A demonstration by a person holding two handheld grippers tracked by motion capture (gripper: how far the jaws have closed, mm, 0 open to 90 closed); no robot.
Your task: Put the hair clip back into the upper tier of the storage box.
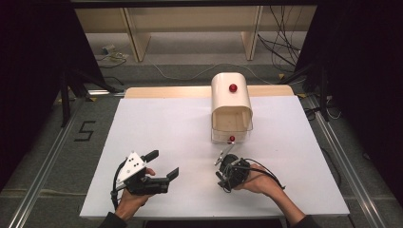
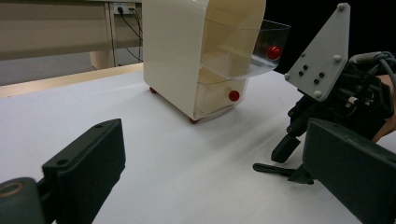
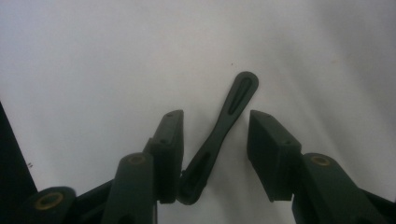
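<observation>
A thin dark utensil handle (image 3: 219, 135) lies flat on the white table. My right gripper (image 3: 215, 121) points down over it with one jaw on each side. The left jaw is close against the handle's near end and the right jaw stands apart from it. In the high view that right gripper (image 1: 223, 179) is in front of a cream cabinet (image 1: 231, 102) with red knobs (image 1: 233, 88). My left gripper (image 1: 165, 163) is held open at the front left with nothing between its jaws. From there I see the utensil (image 2: 275, 169) under the right gripper (image 2: 293, 162).
The cabinet (image 2: 187, 56) stands at the table's far middle, with a clear drawer (image 2: 271, 35) sticking out towards me. The white table top (image 1: 157, 123) stretches wide to the left of it. Shelving legs and cables lie on the floor behind.
</observation>
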